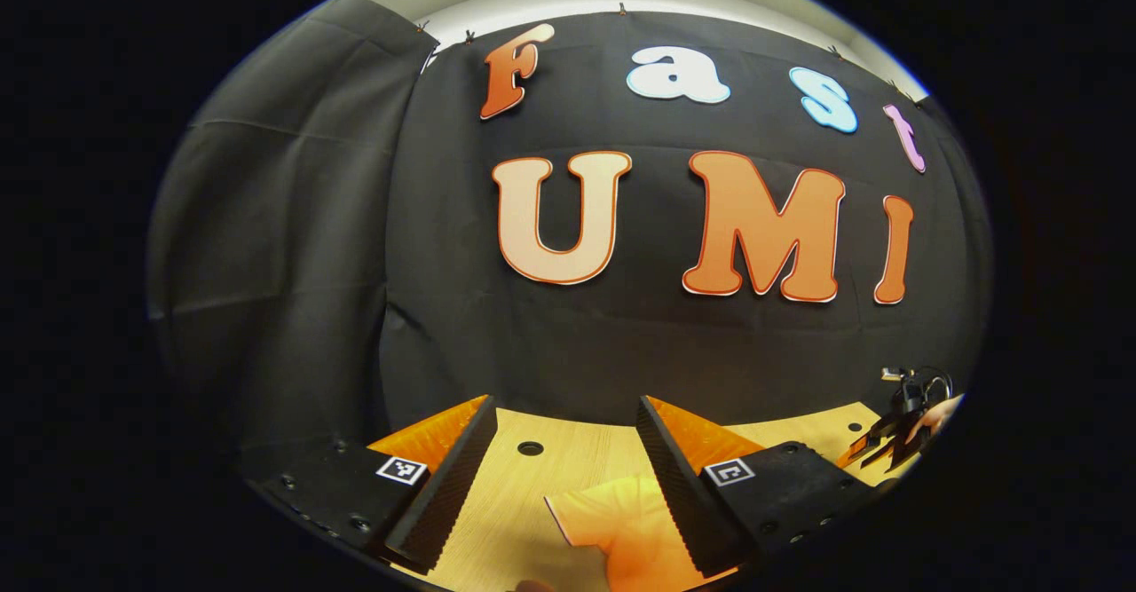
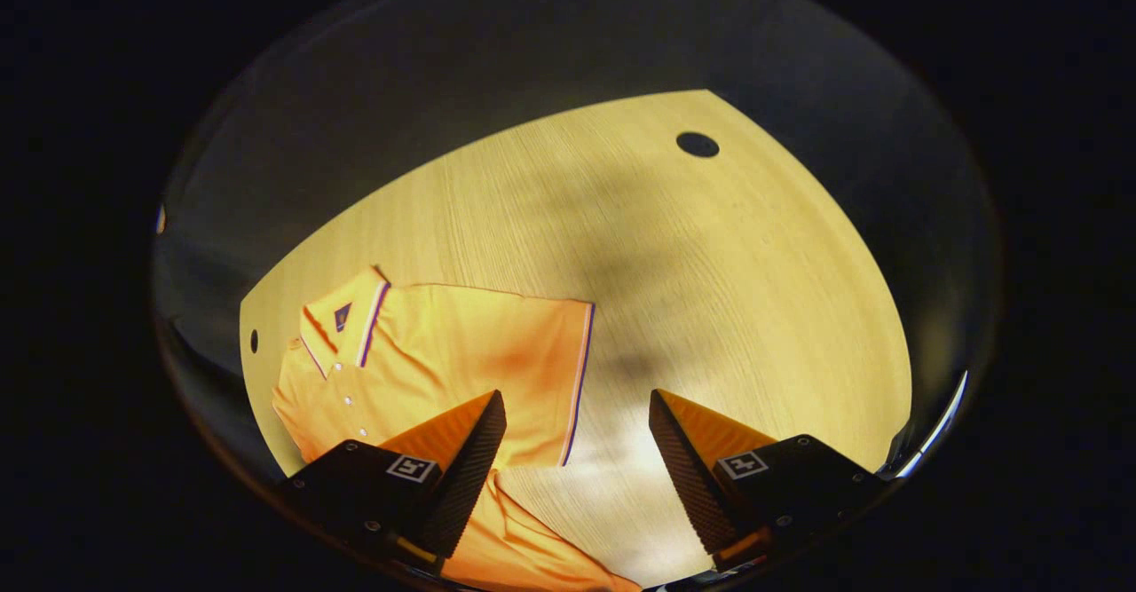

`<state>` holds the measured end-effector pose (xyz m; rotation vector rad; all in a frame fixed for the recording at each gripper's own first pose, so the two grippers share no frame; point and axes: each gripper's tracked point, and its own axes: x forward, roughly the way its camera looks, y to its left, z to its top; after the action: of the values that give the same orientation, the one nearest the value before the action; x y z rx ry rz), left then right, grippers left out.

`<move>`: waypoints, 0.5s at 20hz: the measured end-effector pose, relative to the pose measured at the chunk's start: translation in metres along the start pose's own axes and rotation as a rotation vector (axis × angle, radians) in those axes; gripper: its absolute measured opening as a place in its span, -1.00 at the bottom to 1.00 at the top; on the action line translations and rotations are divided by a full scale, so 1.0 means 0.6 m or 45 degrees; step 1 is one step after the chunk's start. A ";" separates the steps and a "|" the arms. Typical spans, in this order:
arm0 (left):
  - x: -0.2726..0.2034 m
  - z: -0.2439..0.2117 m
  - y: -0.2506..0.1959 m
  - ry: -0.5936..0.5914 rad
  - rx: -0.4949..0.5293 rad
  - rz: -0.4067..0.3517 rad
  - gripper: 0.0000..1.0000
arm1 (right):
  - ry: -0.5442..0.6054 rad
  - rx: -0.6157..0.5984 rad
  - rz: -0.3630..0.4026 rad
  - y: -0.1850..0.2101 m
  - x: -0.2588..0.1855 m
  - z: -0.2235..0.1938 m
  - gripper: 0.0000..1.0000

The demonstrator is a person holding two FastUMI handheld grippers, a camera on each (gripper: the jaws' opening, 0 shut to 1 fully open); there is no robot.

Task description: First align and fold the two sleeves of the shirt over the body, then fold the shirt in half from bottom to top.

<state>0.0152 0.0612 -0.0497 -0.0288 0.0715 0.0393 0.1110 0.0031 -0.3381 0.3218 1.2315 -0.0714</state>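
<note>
Shirt (image 2: 444, 352) on a pale wooden table (image 2: 710, 290): in your right gripper view the orange polo lies flat toward the table's left side, its collar (image 2: 342, 326) with dark piping pointing up and left, a row of small white buttons running down the placket below it. 1 short sleeve (image 2: 541, 379), edged with a thin striped band, stretches out to the right, its hem ending just past the left finger. More orange cloth trails down toward the bottom edge beneath that same finger. Your right gripper (image 2: 577, 410) hangs above the table with its jaws spread wide, nothing between them but bare wood and the sleeve's edge; neither finger touches the cloth. A round dark hole (image 2: 698, 144) marks the far part of the tabletop, and a soft shadow falls across the middle of the wood. In your left gripper view, your left gripper (image 1: 568, 414) is likewise wide open and holding nothing, aimed level at the booth's black cloth wall (image 1: 293, 246). A corner of the orange shirt (image 1: 621, 521) lies on the table (image 1: 568, 450) low between its fingers, nearer the right one. Far off at the right edge of that view, your other gripper (image 1: 879, 441) shows with a hand (image 1: 936, 416) behind it.
</note>
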 end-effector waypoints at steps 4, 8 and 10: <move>0.002 -0.011 0.022 0.030 0.006 0.029 0.95 | 0.076 0.055 -0.035 0.011 0.042 -0.007 0.98; -0.001 -0.008 0.044 0.020 0.022 0.059 0.95 | 0.093 0.051 -0.102 -0.002 0.065 -0.012 0.97; -0.001 -0.016 0.050 0.034 0.021 0.062 0.95 | 0.104 0.056 -0.110 0.001 0.070 -0.012 0.93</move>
<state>0.0129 0.0908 -0.0601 -0.0111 0.0990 0.0870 0.1189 0.0105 -0.3794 0.3123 1.3260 -0.1615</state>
